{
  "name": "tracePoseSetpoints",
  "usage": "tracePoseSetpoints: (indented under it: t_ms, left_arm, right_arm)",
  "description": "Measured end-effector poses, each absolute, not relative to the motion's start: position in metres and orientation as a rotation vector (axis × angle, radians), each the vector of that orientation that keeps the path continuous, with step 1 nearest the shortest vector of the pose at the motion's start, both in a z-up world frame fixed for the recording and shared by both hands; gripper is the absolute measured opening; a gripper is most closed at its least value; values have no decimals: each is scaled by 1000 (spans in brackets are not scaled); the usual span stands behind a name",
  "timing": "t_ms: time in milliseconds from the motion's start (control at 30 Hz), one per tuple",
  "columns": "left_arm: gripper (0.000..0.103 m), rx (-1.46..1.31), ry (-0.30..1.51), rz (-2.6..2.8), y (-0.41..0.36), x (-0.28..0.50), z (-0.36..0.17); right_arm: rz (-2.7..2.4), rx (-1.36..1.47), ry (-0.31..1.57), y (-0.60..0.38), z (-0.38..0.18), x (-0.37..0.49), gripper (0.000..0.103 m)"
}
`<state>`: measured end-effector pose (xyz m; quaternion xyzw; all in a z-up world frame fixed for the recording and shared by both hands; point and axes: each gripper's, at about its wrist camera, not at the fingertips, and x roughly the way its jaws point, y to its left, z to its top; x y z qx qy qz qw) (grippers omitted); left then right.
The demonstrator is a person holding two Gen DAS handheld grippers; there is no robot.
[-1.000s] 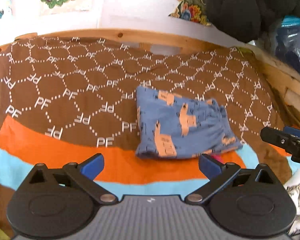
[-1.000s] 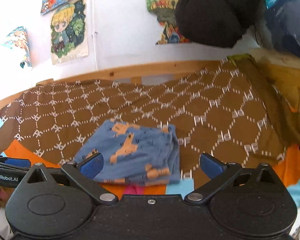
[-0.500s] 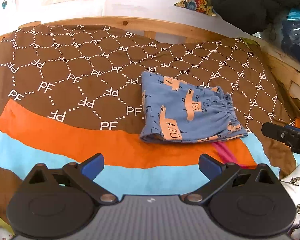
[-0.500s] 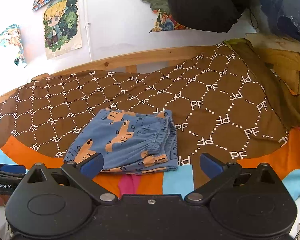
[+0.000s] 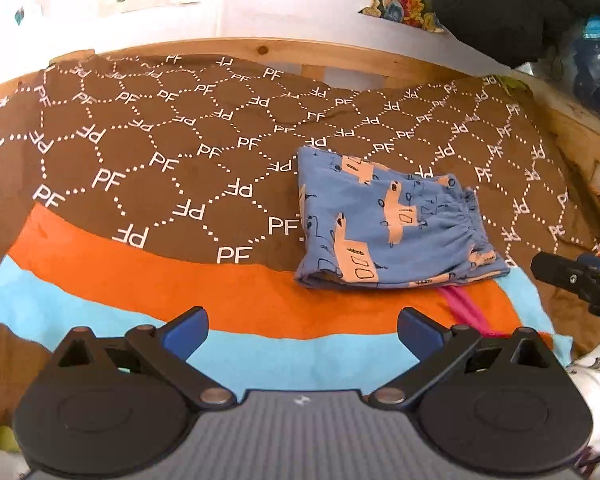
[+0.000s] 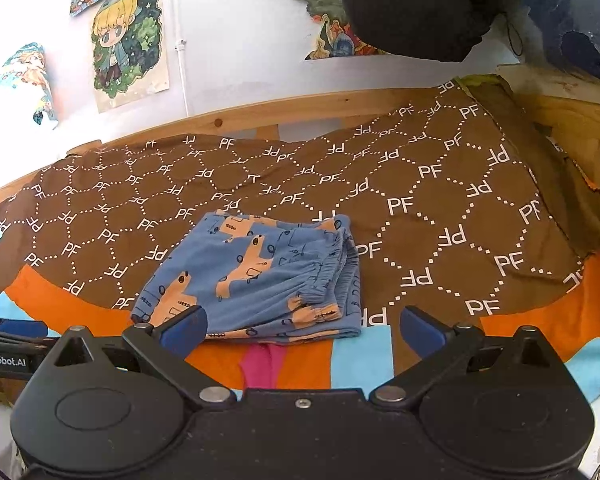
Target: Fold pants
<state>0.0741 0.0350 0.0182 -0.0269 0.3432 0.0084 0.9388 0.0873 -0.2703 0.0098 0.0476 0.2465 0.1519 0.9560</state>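
a: two handheld grippers, both with blue-tipped jaws spread wide and holding nothing. the left gripper (image 5: 302,326) and the right gripper (image 6: 303,326) hang over the near edge of the bed, short of the pants.

b: where are the pants?

a: the small blue cotton pants printed with orange trucks (image 6: 256,276) lie folded into a compact rectangle on the brown bedspread with white "pf" lettering (image 6: 440,208). their near edge overlaps the bedspread's orange and light blue stripes (image 5: 148,280). the gathered elastic waistband sits on the side of the pants toward the right gripper.

b: is the folding finished?

a: it looks close to done. the layers are stacked, though the near corners sag a little unevenly. if one more touch is wanted, i'd press lightly on top of the pants to flatten them, keeping clear of the waistband side so the stack doesn't slide open.
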Motion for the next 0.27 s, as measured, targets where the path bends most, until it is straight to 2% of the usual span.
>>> tracePoseSetpoints:
  t_ms: [267]
  left_arm:
    - [103,-83,718,21,39,75,16]
  right_arm:
    - [319,91,507,-270,9,88,102]
